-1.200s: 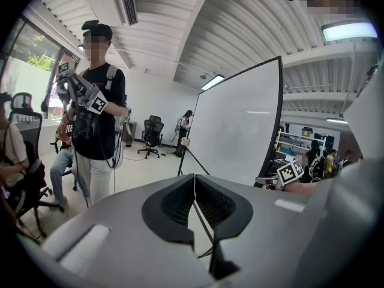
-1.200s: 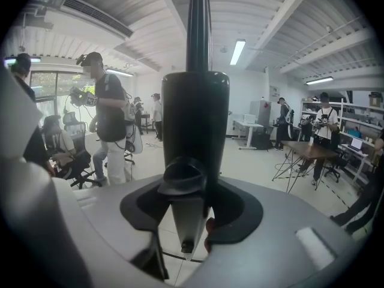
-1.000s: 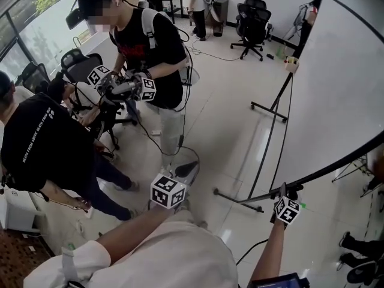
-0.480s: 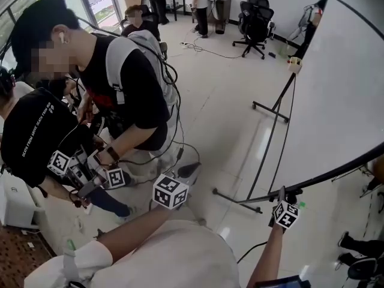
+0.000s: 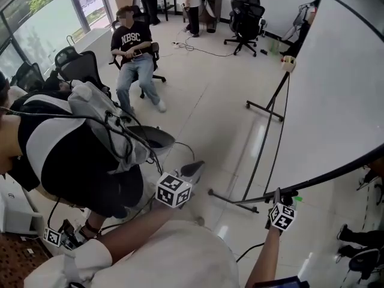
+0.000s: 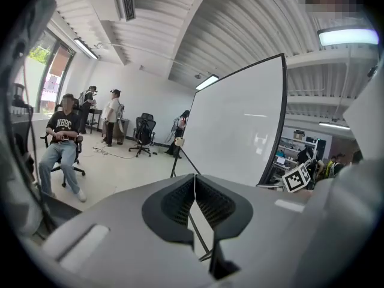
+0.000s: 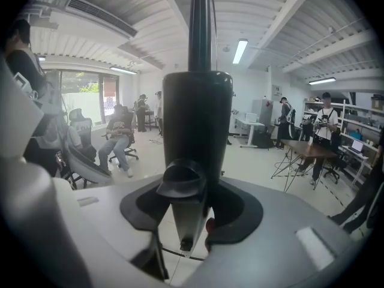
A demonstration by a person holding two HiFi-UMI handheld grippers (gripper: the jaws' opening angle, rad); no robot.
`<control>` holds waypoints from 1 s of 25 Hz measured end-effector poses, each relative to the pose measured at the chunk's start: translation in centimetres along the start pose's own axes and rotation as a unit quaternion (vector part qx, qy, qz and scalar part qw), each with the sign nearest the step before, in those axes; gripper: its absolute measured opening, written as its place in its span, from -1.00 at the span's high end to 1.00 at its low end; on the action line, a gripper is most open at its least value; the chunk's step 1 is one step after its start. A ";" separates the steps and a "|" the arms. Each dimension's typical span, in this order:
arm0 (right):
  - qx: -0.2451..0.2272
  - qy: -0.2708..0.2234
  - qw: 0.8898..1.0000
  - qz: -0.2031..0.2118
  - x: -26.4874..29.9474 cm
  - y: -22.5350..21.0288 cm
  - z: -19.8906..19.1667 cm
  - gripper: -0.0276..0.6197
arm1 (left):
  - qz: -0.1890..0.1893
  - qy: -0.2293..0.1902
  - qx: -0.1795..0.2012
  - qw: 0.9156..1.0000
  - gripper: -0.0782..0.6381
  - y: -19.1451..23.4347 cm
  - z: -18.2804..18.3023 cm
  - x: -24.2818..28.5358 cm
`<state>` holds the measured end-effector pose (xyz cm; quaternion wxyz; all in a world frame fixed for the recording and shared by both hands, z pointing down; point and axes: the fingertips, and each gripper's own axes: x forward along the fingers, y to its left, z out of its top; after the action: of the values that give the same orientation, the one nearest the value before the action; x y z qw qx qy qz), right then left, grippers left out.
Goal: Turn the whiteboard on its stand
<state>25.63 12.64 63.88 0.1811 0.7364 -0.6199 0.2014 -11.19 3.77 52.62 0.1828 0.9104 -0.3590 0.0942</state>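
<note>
Right gripper was clamped on the black frame edge of the whiteboard, at the low end nearest the person; in the right gripper view the dark frame filled the gap between the jaws and rose straight up through the middle of the picture. Left gripper had its jaws pressed together on nothing and was held in front of the person's chest, well apart from the board. From the head view the whiteboard filled the right side of the scene, tilted steeply on its stand, with its long axis running from the gripped low end up and away to a high far corner. The board lay ahead and to the right of the right gripper, which was already on it, so the right hand was plainly the nearer one and the left would have had to reach across to help. The stand's thin legs and foot bar sat on the pale floor just left of the gripped edge. Turning the board further would probably depend on swinging that low edge around the stand's pivot. A bending person stood close on the left, away from the board.
</note>
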 end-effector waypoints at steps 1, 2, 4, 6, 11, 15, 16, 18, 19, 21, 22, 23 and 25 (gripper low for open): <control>0.000 0.001 1.000 -0.001 -0.2 -0.1 -0.1 0.33 | -0.001 -0.002 -0.001 1.000 0.71 -0.2 0.1 0.3; -0.001 0.001 1.000 -0.001 -0.5 -0.2 -0.2 0.33 | -0.002 -0.005 -0.001 1.000 0.71 -0.4 0.3 0.6; -0.001 0.003 1.000 -0.002 -0.9 -0.4 -0.5 0.33 | -0.004 -0.008 -0.004 1.000 0.71 -0.7 0.6 1.4; -0.001 0.005 1.000 -0.001 -1.3 -0.4 -0.9 0.33 | -0.007 -0.009 -0.006 1.000 0.71 -1.0 0.6 2.1; -0.003 0.006 1.000 0.000 -2.3 -0.1 -1.4 0.33 | -0.014 -0.007 -0.005 1.000 0.71 -1.2 0.6 3.6; -0.003 0.010 1.000 0.001 -2.8 0.4 -2.0 0.33 | -0.005 -0.007 -0.018 1.000 0.71 0.0 0.3 4.0; -0.004 0.011 1.000 0.001 -3.1 0.5 -2.1 0.33 | -0.003 -0.005 -0.016 1.000 0.71 0.4 0.1 4.0; -0.006 0.013 1.000 0.001 -3.6 0.6 -2.4 0.33 | -0.001 -0.002 -0.012 1.000 0.71 0.9 0.0 4.1; -0.007 0.013 1.000 0.001 -3.8 0.6 -2.5 0.33 | 0.000 -0.002 -0.011 1.000 0.71 1.1 0.1 4.2; -0.006 0.013 1.000 0.000 -4.3 0.7 -2.6 0.33 | 0.004 -0.004 -0.011 1.000 0.71 1.6 0.3 4.2; -0.006 0.013 1.000 0.000 -4.5 0.7 -2.7 0.33 | 0.005 -0.004 -0.012 1.000 0.71 1.7 0.3 4.2; -0.005 0.014 1.000 -0.001 -4.7 0.7 -2.8 0.33 | 0.005 -0.003 -0.012 1.000 0.71 1.7 0.3 4.2; -0.004 0.014 1.000 -0.004 -5.1 0.7 -3.1 0.33 | 0.002 0.000 -0.011 1.000 0.71 1.6 0.0 4.1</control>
<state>23.92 18.43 63.87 0.1936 0.7350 -0.6154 0.2087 -9.31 0.14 54.30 0.1924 0.9076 -0.3618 0.0911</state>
